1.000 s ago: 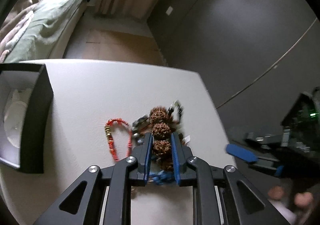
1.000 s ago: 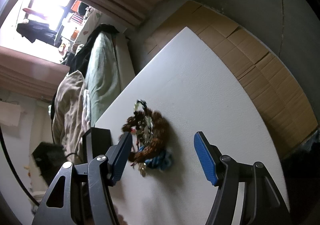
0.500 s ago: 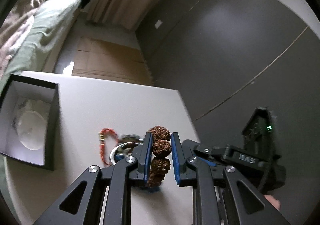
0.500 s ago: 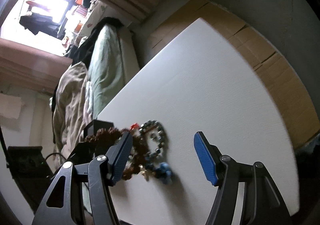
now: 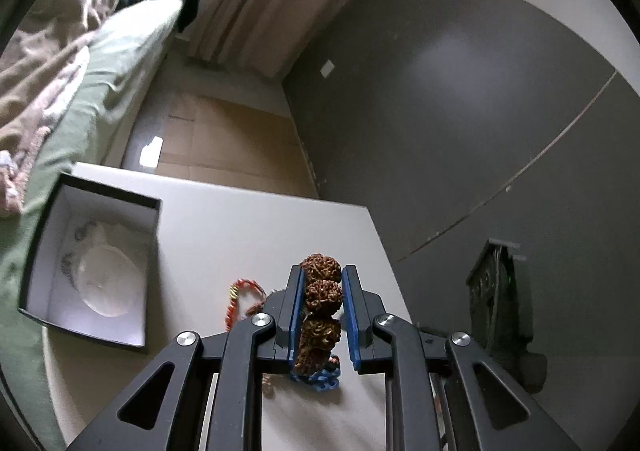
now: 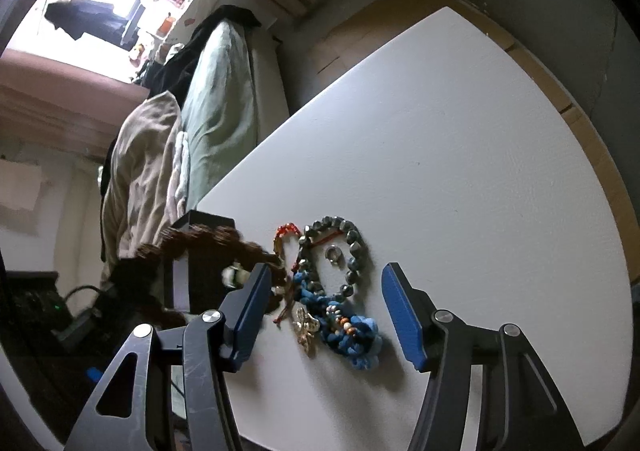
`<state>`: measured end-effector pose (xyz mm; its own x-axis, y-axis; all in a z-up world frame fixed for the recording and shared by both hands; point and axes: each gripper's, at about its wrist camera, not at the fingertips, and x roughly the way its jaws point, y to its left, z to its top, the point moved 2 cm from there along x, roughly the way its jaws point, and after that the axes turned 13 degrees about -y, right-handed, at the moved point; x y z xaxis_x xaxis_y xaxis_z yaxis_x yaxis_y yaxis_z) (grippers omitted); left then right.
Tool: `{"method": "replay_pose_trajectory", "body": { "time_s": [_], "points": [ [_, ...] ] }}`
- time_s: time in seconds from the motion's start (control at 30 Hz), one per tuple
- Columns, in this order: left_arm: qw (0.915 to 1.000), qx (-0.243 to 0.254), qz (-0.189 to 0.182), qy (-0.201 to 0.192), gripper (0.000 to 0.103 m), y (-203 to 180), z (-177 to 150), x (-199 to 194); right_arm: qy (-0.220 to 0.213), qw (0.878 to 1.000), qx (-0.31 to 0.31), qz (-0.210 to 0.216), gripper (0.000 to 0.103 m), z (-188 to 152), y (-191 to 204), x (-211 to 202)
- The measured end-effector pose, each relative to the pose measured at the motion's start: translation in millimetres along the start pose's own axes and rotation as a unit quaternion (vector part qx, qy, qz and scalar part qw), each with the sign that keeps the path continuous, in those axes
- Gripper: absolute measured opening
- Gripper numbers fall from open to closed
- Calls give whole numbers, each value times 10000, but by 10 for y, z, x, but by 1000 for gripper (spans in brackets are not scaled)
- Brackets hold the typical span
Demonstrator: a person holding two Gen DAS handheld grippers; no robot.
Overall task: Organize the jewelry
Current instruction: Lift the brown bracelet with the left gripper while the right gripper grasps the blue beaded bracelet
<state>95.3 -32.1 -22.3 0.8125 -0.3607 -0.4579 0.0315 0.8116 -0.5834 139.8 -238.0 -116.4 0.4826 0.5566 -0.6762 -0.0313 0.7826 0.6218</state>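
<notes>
My left gripper is shut on a bracelet of big brown knobbly beads and holds it above the white table. The same brown bracelet shows blurred at the left of the right wrist view. A black box with a white lining stands open at the table's left. My right gripper is open and empty above the jewelry left on the table: a grey stone bracelet, a blue knotted bracelet, a red beaded bracelet, a small ring and a gold charm.
The red beaded bracelet lies just left of my left fingers. A bed with green sheets runs along the table's left side. A dark grey wall stands behind the table. The right gripper's body is at the table's right edge.
My left gripper has lifted the brown bracelet off the jewelry pile and carried it up and toward the box. The right gripper stayed open over the pile.
</notes>
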Motion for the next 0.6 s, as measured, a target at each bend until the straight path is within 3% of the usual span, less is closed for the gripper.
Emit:
{"method": "replay_pose_trajectory", "body": {
  "time_s": [0.23, 0.3, 0.33, 0.37, 0.4, 0.6],
  "points": [
    [9998, -134, -32, -150, 19, 69, 149, -116, 351, 9971, -609, -294, 59, -185, 108, 121],
    [9997, -181, -83, -171, 19, 91, 158, -148, 581, 9949, -723, -400, 50, -295, 118, 248],
    [9995, -215, -142, -190, 19, 88, 166, -175, 646, 9941, -750, -442, 38, -319, 101, 276],
    [9994, -223, -175, -207, 19, 92, 169, -199, 715, 9931, -784, -506, 20, -360, 94, 320],
    [9994, -207, -180, -230, 19, 87, 171, -216, 787, 9922, -791, -551, 12, -398, 78, 360],
    [9996, -52, 277, 72, 19, 162, 18, -101, 371, 9952, -814, -387, 12, -334, 132, 143]
  ]
}}
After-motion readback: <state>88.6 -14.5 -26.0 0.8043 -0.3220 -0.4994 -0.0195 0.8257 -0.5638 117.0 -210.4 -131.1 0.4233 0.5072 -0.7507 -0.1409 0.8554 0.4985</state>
